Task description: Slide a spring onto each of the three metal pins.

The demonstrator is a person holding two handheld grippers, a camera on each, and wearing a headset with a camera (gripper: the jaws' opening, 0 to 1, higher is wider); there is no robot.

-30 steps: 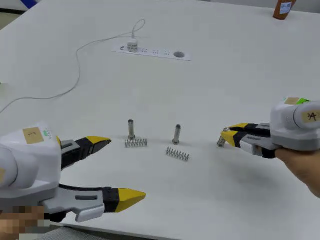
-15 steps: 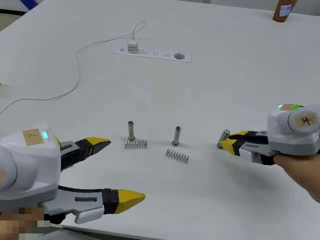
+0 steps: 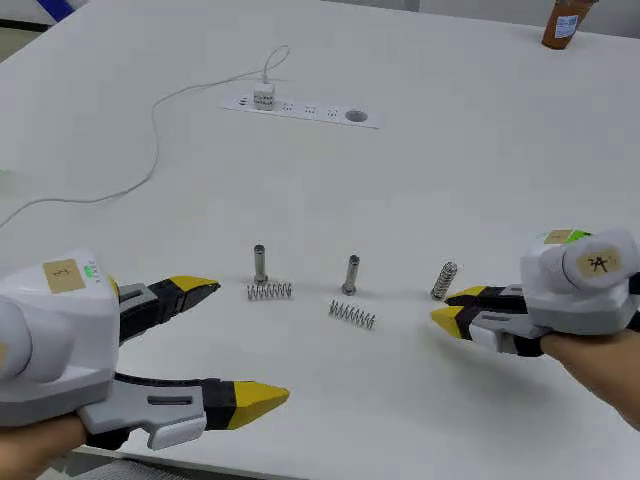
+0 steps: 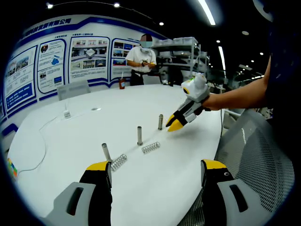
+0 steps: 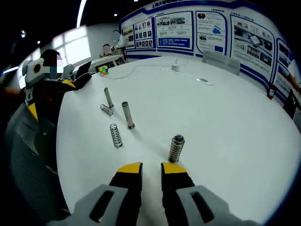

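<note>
Three metal pins stand in a row on the white table (image 3: 420,170). The left pin (image 3: 260,262) and the middle pin (image 3: 351,272) are bare. One loose spring (image 3: 270,291) lies by the left pin, and another spring (image 3: 352,314) lies in front of the middle pin. The right pin (image 3: 444,280) wears a spring (image 5: 176,147) around it. My right gripper (image 3: 452,307) sits just short of that pin, jaws slightly open and empty, not touching it. At the near left my left gripper (image 3: 240,342) is wide open and empty, short of the left pin (image 4: 106,151).
A white power strip (image 3: 300,103) with a plug and a long cable lies at the back of the table. An orange bottle (image 3: 560,20) stands at the far right corner. A person (image 4: 143,56) stands beyond the table. A mesh chair (image 4: 254,155) is beside it.
My right gripper has let go of the spring on the right pin and drawn back toward me. The spring stays on the pin. The left gripper has held still.
</note>
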